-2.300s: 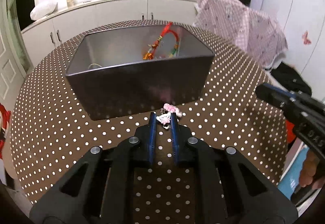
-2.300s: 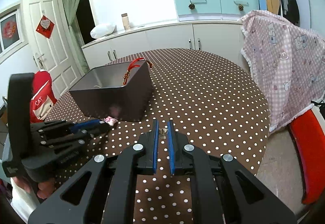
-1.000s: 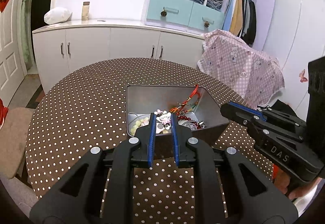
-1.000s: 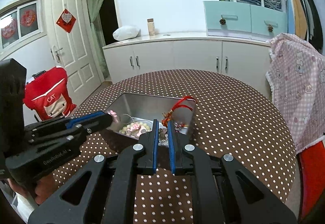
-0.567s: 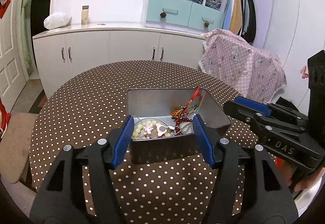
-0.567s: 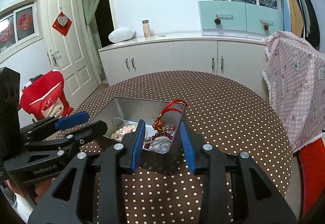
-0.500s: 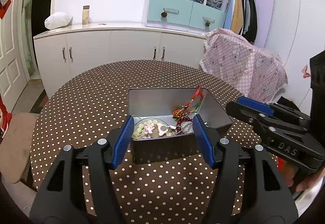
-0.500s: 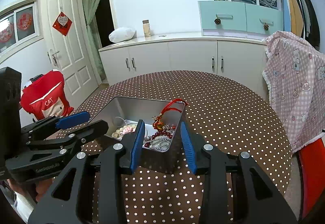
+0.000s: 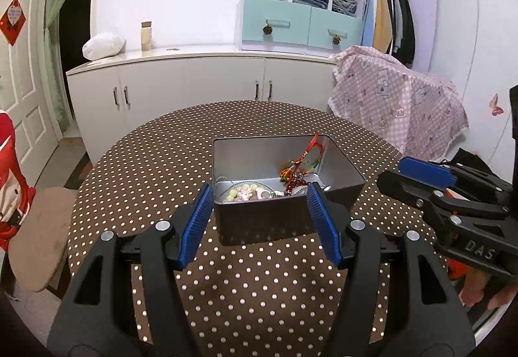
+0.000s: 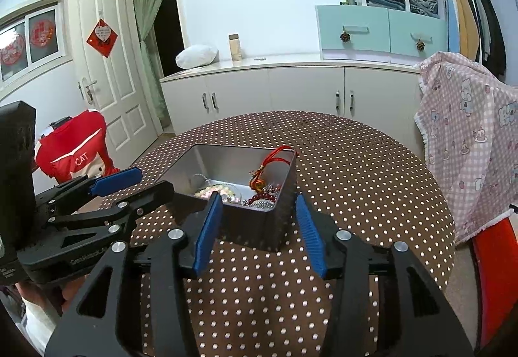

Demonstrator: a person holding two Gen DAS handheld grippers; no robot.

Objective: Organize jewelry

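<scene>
An open dark tin box (image 9: 262,222) (image 10: 259,227) stands on the round dotted table (image 9: 155,162). Inside lie a pink charm (image 9: 245,195), a pale green bead bracelet (image 9: 230,193), dark red beads (image 9: 293,184) and a red cord bracelet (image 9: 312,148) (image 10: 275,156) leaning on the wall. My left gripper (image 9: 259,192) (image 10: 155,179) is open just before the box's near wall, nothing between its fingers. My right gripper (image 10: 257,196) (image 9: 393,174) hovers at the box's near corner; its jaws are opening and hold nothing.
A chair draped in pink checked cloth (image 9: 398,107) stands past the table on the right. White cabinets (image 9: 194,82) line the back wall. A beige seat cushion (image 9: 39,227) and a red garment on a chair (image 10: 74,156) sit left of the table.
Both grippers were shut on small charms above the box; both have opened and drawn back a little. The pink charm now lies inside the box.
</scene>
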